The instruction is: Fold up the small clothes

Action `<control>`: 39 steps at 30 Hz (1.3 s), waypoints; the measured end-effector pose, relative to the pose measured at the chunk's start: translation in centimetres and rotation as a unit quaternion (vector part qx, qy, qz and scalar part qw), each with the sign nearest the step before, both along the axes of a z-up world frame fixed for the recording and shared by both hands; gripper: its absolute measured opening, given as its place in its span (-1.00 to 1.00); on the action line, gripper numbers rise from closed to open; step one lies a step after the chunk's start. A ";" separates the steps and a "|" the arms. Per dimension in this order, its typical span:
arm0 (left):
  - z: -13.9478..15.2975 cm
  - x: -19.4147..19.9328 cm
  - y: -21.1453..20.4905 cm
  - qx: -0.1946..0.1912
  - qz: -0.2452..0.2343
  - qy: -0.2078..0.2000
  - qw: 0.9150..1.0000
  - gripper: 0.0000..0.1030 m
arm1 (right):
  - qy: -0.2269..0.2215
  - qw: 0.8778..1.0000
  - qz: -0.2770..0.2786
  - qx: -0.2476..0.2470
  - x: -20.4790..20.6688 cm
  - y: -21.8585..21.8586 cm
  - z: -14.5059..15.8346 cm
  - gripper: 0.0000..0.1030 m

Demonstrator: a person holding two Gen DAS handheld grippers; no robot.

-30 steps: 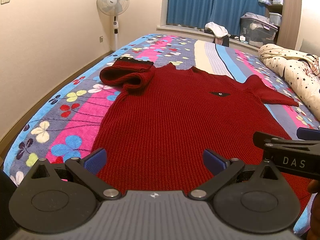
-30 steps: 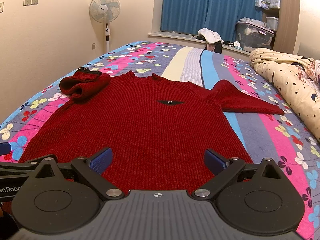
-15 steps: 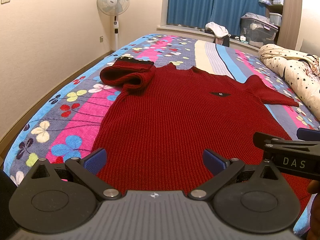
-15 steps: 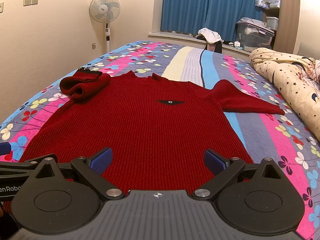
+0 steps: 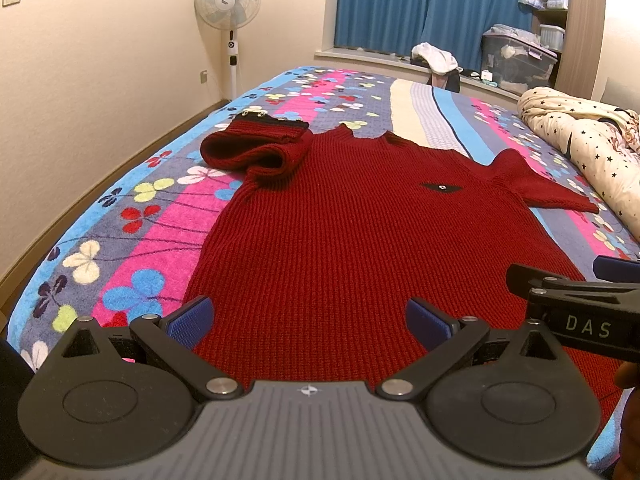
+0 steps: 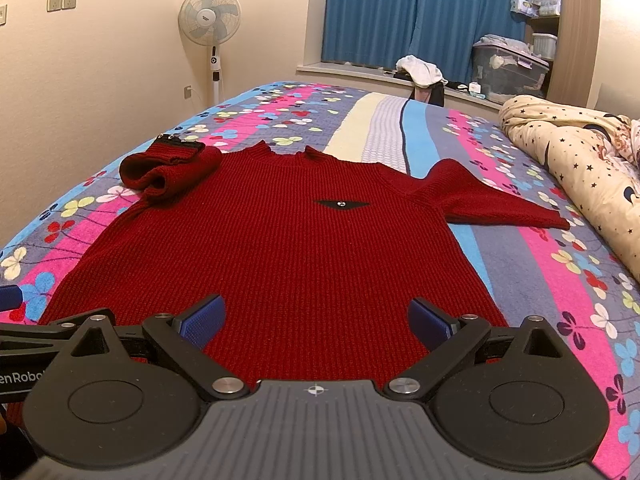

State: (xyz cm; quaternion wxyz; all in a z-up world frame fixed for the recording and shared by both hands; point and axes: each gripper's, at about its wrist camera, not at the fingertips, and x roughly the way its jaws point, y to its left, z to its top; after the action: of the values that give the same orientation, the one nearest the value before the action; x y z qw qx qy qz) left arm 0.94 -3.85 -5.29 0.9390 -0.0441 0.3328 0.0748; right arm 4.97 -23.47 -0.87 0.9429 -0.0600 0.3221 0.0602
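Observation:
A red knitted sweater lies flat on the bed, hem toward me, with a small black patch on the chest. It also shows in the right wrist view. Its left sleeve is bunched up near the shoulder; its right sleeve lies spread out. My left gripper is open and empty over the hem. My right gripper is open and empty over the hem, beside the left one. Each gripper shows at the edge of the other's view.
The bed has a flowered, striped cover. A star-print duvet is piled along the right side. A standing fan is by the left wall. Blue curtains, a plastic storage box and shelves are at the far end.

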 end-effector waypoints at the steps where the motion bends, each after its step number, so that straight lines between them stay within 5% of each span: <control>1: 0.0 0.0 0.0 0.000 0.000 0.001 1.000 0.99 | 0.000 1.000 0.002 -0.002 0.0 0.0 0.0 0.87; 11: 0.1 -0.1 0.1 0.000 0.004 -0.004 1.000 0.99 | 0.014 1.000 0.006 0.006 -0.2 0.4 0.1 0.82; 16: 0.5 -0.4 -0.6 0.022 -0.006 -0.039 0.999 0.92 | 0.017 0.999 0.004 0.039 -0.1 0.0 0.4 0.75; 21: 1.4 -0.1 -0.7 0.020 -0.032 -0.062 0.997 0.44 | 0.010 0.998 0.010 0.064 -0.1 -0.1 0.9 0.58; 25: 2.7 1.0 0.5 0.004 -0.041 -0.078 0.996 0.38 | -0.006 0.997 0.008 0.076 0.1 -0.2 1.7 0.58; 28: 4.1 2.8 1.6 0.017 -0.040 -0.092 0.995 -0.02 | -0.025 0.997 0.003 0.078 0.8 -0.6 2.3 0.58; 30: 5.2 4.6 2.8 0.015 -0.043 -0.095 0.994 -0.52 | -0.024 0.995 0.001 0.100 1.9 -1.0 2.8 0.55; 36: 7.9 13.6 6.9 -0.001 -0.057 -0.075 0.996 -0.80 | -0.039 0.990 0.020 0.136 7.3 -0.8 5.0 0.07; 38: 8.3 17.1 8.2 -0.006 -0.052 -0.065 0.997 -0.80 | -0.047 0.989 0.027 0.137 9.8 -0.2 5.9 -0.47; 39: 8.4 18.8 9.0 -0.011 -0.043 -0.061 0.997 -0.80 | -0.051 0.988 0.031 0.140 11.3 0.2 6.3 -0.57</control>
State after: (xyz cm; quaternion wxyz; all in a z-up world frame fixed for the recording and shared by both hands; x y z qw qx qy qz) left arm 19.71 5.13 3.12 0.9594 -0.0442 0.2771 0.0282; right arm 16.24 -23.25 5.46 0.9550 0.0597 0.2595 0.1305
